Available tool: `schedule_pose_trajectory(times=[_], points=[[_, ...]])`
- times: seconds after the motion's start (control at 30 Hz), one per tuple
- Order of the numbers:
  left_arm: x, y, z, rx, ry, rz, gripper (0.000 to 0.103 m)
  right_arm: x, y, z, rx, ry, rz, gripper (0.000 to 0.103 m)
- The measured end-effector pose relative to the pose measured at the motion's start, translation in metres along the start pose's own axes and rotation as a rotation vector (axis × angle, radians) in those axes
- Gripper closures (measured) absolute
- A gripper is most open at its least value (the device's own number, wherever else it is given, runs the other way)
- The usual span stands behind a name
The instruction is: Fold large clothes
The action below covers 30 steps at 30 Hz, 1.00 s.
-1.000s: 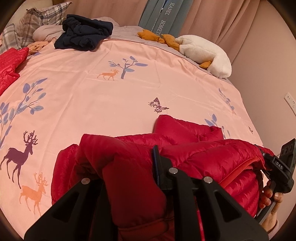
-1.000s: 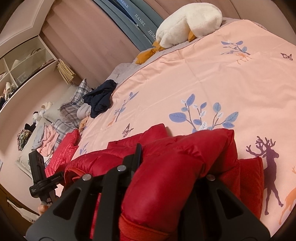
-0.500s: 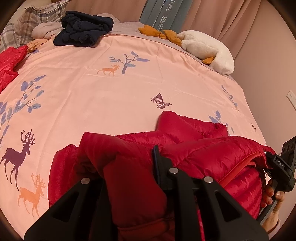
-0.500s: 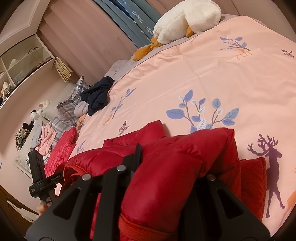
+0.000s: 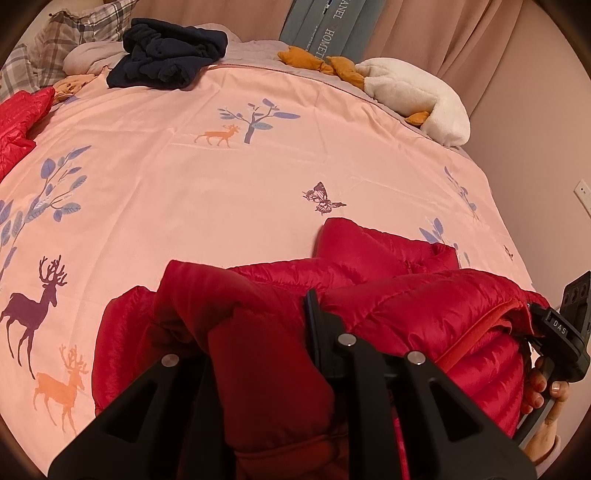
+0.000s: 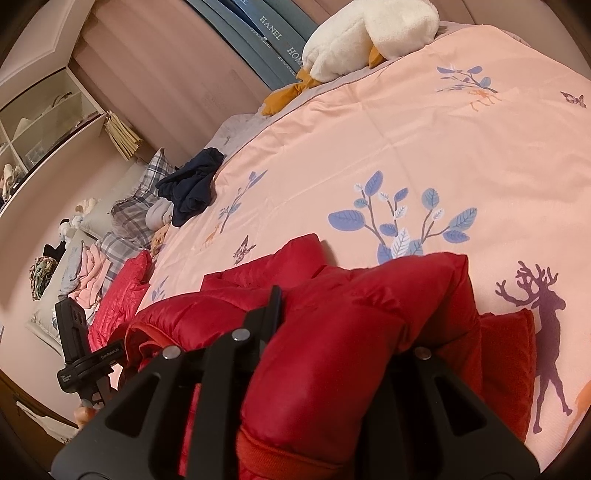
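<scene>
With your left claw [image 5: 258,332] and right claw [image 6: 332,325] each clenched on a bunched corner of the red jacket [image 5: 406,295] at the near edge of the bed [image 5: 221,192], you are mid-fold, so next carry both corners forward together.

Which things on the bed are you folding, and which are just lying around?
Part of the job:
red puffer jacket
left gripper, shut on it
right gripper, shut on it

Just lying about:
navy garment
white plush duck
plaid pillow
second red jacket
</scene>
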State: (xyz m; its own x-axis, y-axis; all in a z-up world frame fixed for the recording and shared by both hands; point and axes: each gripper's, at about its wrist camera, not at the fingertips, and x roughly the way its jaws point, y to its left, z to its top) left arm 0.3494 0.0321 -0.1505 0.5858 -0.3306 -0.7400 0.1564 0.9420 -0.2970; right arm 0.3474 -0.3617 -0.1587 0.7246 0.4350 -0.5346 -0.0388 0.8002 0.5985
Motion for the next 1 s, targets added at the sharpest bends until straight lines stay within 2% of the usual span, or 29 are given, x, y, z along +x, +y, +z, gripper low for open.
schedule_pose_trajectory(times=[1.0], points=[[0.0065,0.0016,-0.003,-0.006,0.011,0.003,0.087,0.0025,-0.0017,-0.0057,0.005,0.012,0.0,0.081]])
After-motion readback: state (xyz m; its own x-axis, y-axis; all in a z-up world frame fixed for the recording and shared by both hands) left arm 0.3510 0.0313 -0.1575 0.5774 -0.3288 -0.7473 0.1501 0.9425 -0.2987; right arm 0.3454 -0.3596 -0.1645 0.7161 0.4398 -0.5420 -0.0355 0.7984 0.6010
